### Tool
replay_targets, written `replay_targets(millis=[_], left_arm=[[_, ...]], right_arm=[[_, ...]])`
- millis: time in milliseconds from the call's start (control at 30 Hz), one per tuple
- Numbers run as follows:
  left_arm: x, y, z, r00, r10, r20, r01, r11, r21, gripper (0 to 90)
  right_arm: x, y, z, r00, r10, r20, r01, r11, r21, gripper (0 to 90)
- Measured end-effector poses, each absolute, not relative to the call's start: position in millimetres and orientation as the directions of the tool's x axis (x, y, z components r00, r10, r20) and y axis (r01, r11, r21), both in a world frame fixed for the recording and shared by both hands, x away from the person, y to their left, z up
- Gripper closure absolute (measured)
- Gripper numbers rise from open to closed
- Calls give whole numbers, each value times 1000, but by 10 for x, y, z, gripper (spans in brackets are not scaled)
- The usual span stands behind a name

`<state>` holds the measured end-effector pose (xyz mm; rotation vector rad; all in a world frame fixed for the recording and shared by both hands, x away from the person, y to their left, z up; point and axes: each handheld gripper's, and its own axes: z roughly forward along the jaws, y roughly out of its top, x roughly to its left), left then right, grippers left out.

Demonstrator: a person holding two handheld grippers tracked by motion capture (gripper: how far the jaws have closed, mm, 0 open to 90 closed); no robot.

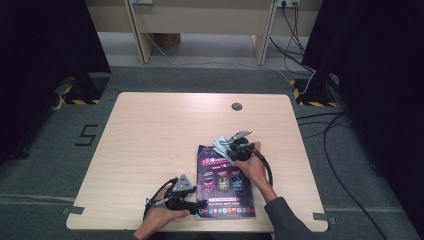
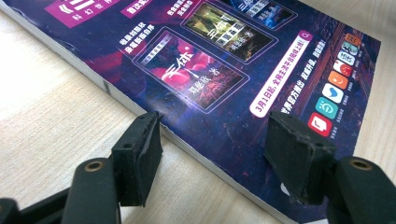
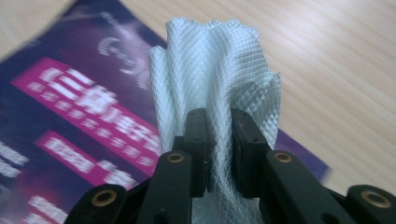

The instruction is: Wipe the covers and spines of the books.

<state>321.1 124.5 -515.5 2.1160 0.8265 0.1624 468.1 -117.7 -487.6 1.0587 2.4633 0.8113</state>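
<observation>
— Pale wood-grain table on a grey floor, dark curtains at both sides; what lies on it?

— One book with a dark purple cover, flat near the person's edge of the table, right of centre. A small round grommet sits in the tabletop near the far edge.

— Where is the left gripper?

— At the book's near left corner. In the left gripper view its jaws stand apart, one pad down on the table just beside the book's edge, the other over the cover. Whether they press on the book I cannot tell.

— And the right gripper?

— Over the book's far end, held in the right hand. Its jaws are pinched narrow on a pale white cloth with a diamond weave, bunched into folds between the pads. That cloth hangs over the top of the cover; whether it touches the cover I cannot tell.
</observation>
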Motion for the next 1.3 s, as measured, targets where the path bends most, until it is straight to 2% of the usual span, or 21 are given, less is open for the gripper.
replay_targets(millis=[200,267,800,933,1133,1300], left_arm=[[3212,1245,-5156,775,609,-167,501,-432,750,354],[3214,1245,-5156,776,608,-166,500,-433,750,354],[3214,1247,-5157,778,607,-163,497,-436,750,353],[3212,1248,-5160,777,607,-167,498,-431,752,352],[3210,1248,-5161,776,608,-166,498,-430,753,352],[3210,1252,-5162,778,606,-165,496,-432,753,352]], right_arm=[[4736,-1429,-4882,-617,786,-31,598,494,631,788],[4729,-1404,-4879,-615,787,-47,593,501,630,790],[4578,-547,-4914,-776,629,-44,457,609,649,789],[4526,-408,-4924,-788,613,-67,431,625,651,791],[4539,-477,-4905,-783,619,-62,446,629,637,780],[4576,-700,-4882,-765,641,-71,472,631,615,780]])
